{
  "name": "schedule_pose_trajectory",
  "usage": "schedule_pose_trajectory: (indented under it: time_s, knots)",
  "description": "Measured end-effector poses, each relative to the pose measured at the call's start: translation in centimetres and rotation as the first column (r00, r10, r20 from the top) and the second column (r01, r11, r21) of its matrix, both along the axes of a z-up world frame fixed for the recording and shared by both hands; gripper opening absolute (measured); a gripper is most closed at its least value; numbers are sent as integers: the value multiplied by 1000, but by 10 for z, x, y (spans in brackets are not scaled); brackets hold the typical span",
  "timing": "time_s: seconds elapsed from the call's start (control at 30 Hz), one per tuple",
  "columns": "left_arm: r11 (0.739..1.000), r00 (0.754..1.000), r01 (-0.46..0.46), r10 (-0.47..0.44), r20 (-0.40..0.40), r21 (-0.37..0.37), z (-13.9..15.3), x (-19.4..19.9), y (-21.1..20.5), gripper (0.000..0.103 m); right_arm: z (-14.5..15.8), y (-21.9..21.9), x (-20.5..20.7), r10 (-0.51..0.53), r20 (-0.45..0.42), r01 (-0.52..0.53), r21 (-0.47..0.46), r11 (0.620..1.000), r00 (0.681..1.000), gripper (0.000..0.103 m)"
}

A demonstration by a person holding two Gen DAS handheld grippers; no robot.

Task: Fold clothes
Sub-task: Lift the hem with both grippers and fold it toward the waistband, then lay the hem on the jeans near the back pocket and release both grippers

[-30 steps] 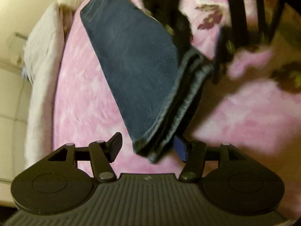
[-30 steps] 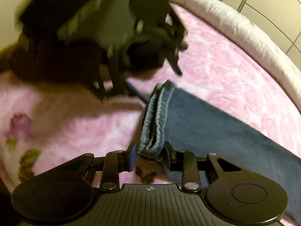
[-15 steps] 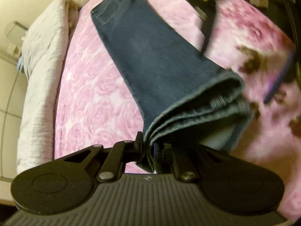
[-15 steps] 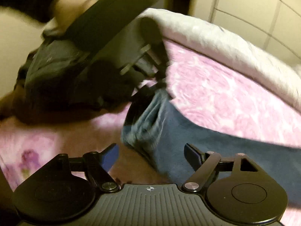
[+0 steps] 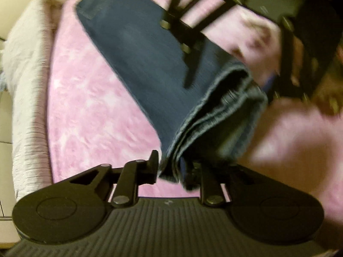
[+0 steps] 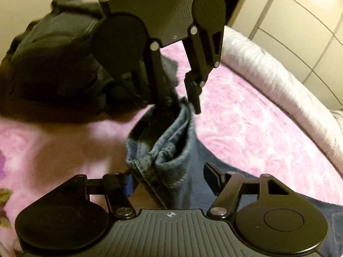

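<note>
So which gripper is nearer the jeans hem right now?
Left. The left gripper is clamped on one corner of the jeans hem, so it is in contact. The right gripper is open, its fingers straddling the hem's other end without pinching it.

Rough denim jeans on a plush blanket (pink, fleecy); matt plastic left tool.

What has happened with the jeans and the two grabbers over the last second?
The left gripper, open a second ago, has closed on the hem end of the jeans. The right gripper, which had been pinching that end, has let go and now stands open around it. The jeans still lie on the pink blanket.
</note>
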State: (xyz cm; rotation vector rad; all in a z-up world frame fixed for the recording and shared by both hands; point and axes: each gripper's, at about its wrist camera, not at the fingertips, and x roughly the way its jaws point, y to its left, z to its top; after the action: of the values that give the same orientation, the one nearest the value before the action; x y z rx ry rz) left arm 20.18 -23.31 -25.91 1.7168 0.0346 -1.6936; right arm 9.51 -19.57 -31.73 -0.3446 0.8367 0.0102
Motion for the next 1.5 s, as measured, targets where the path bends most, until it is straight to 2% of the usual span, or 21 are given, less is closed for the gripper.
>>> schedule_pose_trajectory:
  time_s: [0.23, 0.27, 0.3, 0.37, 0.53, 0.6, 0.67, 0.73, 0.77, 0.83, 0.87, 0.97, 1.0, 1.1, 1.13, 1.3, 1.5]
  knots:
    - [985, 985, -170, 170, -22, -12, -11, 13, 34, 24, -42, 32, 0, 90, -46, -94, -82, 992, 995, 65]
    - [981, 981, -193, 192, -25, -21, -9, 14, 37, 25, -43, 35, -2, 105, -43, -109, -92, 990, 994, 57]
    - [976, 976, -215, 214, -28, -31, -7, 16, 39, 26, -40, 35, -3, 116, -46, -120, -85, 989, 992, 44]
    - [965, 966, -258, 257, -36, -51, 1, 18, 40, 30, -24, 26, -2, 108, -41, -110, -39, 993, 993, 27]
    - [913, 919, -393, 385, -87, -106, 28, 27, 29, 33, 33, -14, 5, 59, 1, -58, 111, 992, 998, 22]
    - [892, 900, -434, 423, -106, -126, 37, 29, 20, 34, 61, -50, 7, -7, 21, 1, 249, 969, 1000, 21]
    - [872, 881, -471, 456, -125, -136, 44, 28, 10, 34, 84, -99, 3, -139, 27, 111, 454, 884, 990, 20]
    - [861, 869, -491, 475, -138, -129, 46, 24, -6, 34, 95, -156, -6, -274, 16, 205, 624, 754, 961, 20]
    - [861, 868, -493, 476, -143, -126, 47, 20, -15, 34, 97, -188, -16, -355, 9, 252, 687, 682, 935, 19]
    - [865, 868, -489, 470, -156, -115, 48, 10, -37, 34, 97, -253, -40, -509, -12, 328, 778, 536, 861, 19]
    - [868, 871, -484, 465, -160, -110, 47, 4, -50, 34, 95, -284, -53, -572, -26, 353, 810, 469, 820, 19]
    - [881, 880, -465, 447, -162, -91, 39, -21, -96, 34, 74, -373, -95, -694, -62, 391, 860, 327, 717, 18]
    - [885, 882, -458, 442, -163, -85, 36, -30, -112, 34, 63, -399, -107, -716, -86, 399, 873, 282, 693, 18]
    - [891, 883, -449, 432, -183, -67, 29, -56, -159, 34, 22, -466, -132, -739, -189, 426, 893, 144, 646, 18]
    - [893, 884, -447, 429, -187, -61, 25, -64, -176, 34, 13, -483, -139, -741, -212, 432, 894, 117, 638, 18]
    - [895, 879, -446, 432, -200, -24, 12, -95, -252, 34, -2, -531, -155, -722, -237, 453, 883, 118, 650, 17]
    - [892, 873, -452, 444, -200, 7, -1, -114, -310, 35, -24, -587, -170, -693, -276, 487, 865, 124, 667, 17]
